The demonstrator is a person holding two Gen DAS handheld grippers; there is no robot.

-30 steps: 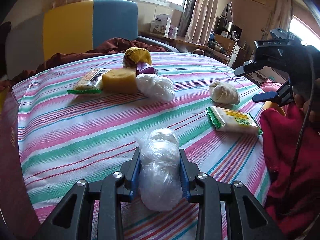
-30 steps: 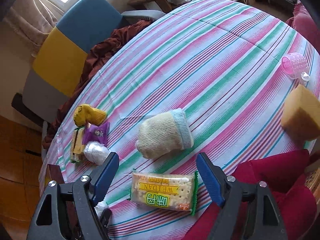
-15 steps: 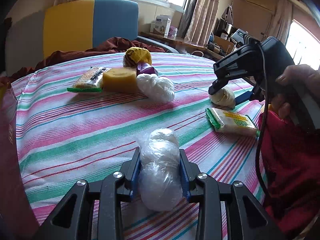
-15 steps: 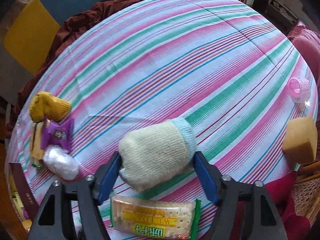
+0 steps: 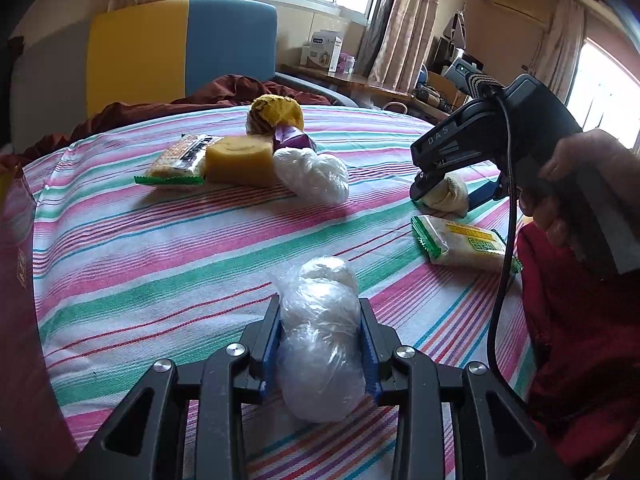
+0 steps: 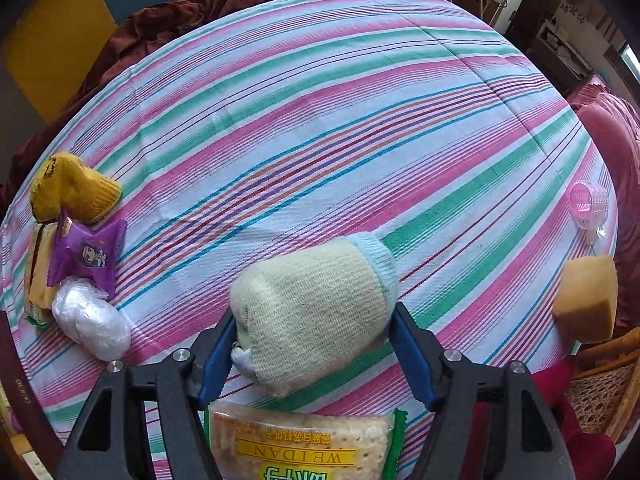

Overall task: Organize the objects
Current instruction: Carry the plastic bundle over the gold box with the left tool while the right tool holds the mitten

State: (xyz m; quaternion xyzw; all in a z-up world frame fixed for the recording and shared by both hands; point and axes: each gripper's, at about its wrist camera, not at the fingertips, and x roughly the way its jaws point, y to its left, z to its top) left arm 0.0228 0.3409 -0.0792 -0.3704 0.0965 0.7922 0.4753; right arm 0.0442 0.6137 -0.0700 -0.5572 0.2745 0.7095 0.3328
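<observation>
My left gripper (image 5: 320, 344) is shut on a white plastic-wrapped bundle (image 5: 320, 340) resting on the striped tablecloth (image 5: 160, 248). My right gripper (image 6: 312, 344) has its jaws around a rolled cream sock with a pale blue cuff (image 6: 316, 304), the pads close to or touching its sides; it also shows in the left wrist view (image 5: 446, 196). A cracker pack (image 6: 304, 444) lies just in front of the right gripper. A group lies at the far left: yellow sock (image 6: 72, 188), purple packet (image 6: 88, 252), second white bundle (image 6: 90, 320), yellow sponge (image 5: 240, 160), another cracker pack (image 5: 178, 158).
A yellow sponge (image 6: 586, 296) and a pink plastic cup (image 6: 588, 204) sit near the table's right edge. A dark red box (image 5: 16, 280) stands at the left edge. A yellow and blue chair (image 5: 180, 48) with a maroon cloth (image 5: 224, 92) stands behind the table.
My right gripper has come down from above the table and moved forward over the cracker pack, so its jaws now flank the cream sock. The left gripper has stayed still on the bundle.
</observation>
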